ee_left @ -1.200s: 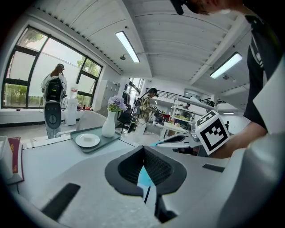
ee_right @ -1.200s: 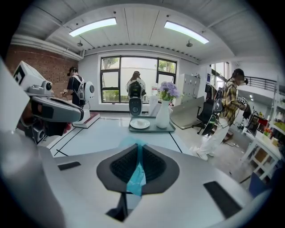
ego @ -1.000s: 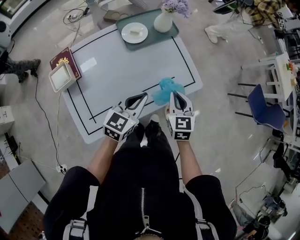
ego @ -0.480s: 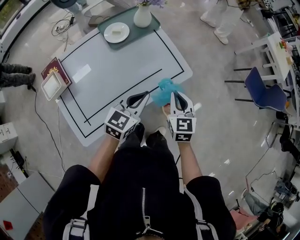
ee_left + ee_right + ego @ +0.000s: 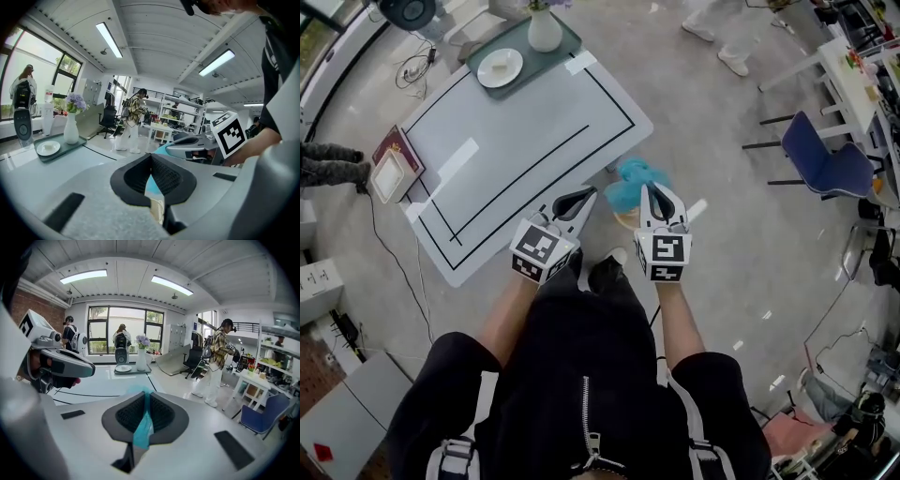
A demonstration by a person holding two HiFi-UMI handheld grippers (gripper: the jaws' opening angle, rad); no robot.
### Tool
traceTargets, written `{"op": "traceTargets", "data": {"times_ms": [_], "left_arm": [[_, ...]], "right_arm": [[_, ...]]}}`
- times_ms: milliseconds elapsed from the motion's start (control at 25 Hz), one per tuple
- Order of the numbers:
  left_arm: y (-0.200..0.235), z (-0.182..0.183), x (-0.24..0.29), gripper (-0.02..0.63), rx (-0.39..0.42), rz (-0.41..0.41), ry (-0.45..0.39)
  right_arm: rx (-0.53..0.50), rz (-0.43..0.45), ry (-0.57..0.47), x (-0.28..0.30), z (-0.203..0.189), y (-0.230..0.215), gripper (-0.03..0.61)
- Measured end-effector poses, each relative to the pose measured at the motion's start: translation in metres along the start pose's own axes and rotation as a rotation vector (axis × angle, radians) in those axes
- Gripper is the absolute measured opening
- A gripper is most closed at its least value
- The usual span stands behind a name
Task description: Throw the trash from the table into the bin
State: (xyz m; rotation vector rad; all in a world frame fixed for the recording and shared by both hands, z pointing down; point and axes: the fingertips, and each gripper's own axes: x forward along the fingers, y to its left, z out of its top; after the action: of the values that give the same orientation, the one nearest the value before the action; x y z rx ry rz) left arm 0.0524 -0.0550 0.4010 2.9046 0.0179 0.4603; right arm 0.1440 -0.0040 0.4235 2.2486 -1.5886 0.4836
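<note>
A crumpled blue plastic wrapper (image 5: 628, 178) hangs from my right gripper (image 5: 653, 187), which is shut on it; a strip of it shows pinched between the pads (image 5: 142, 427) in the right gripper view. Under it shows a small tan piece (image 5: 625, 221); what it is I cannot tell. My left gripper (image 5: 589, 192) is alongside, tips together with nothing pinched, and from it the wrapper (image 5: 159, 149) shows just beyond the tips. Both grippers hover over the floor, off the near right corner of the white table (image 5: 516, 141). No bin is in view.
At the table's far end a green tray (image 5: 567, 42) holds a white plate (image 5: 500, 67) and a vase (image 5: 545, 33). A red book with a white dish (image 5: 389, 176) lies at its left edge. A blue chair (image 5: 816, 164) and a standing person (image 5: 215, 366) are to the right.
Both grippers have moved together off the table's corner and out over the floor. The table has slid up and left in the head view. The grip on the wrapper is unchanged.
</note>
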Motion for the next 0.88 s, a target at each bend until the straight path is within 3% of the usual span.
{"op": "traceTargets", "data": {"times_ms": [600, 880], "left_arm": [[-0.098, -0.014, 0.061, 0.006, 0.073, -0.034, 0.077], [-0.117, -0.023, 0.083, 0.006, 0.076, -0.086, 0.109]], "right_arm": [[0.061, -0.009, 0.007, -0.061, -0.058, -0.079, 0.014], [0.094, -0.024, 0.021, -0.065, -0.076, -0.095, 0.014]]}}
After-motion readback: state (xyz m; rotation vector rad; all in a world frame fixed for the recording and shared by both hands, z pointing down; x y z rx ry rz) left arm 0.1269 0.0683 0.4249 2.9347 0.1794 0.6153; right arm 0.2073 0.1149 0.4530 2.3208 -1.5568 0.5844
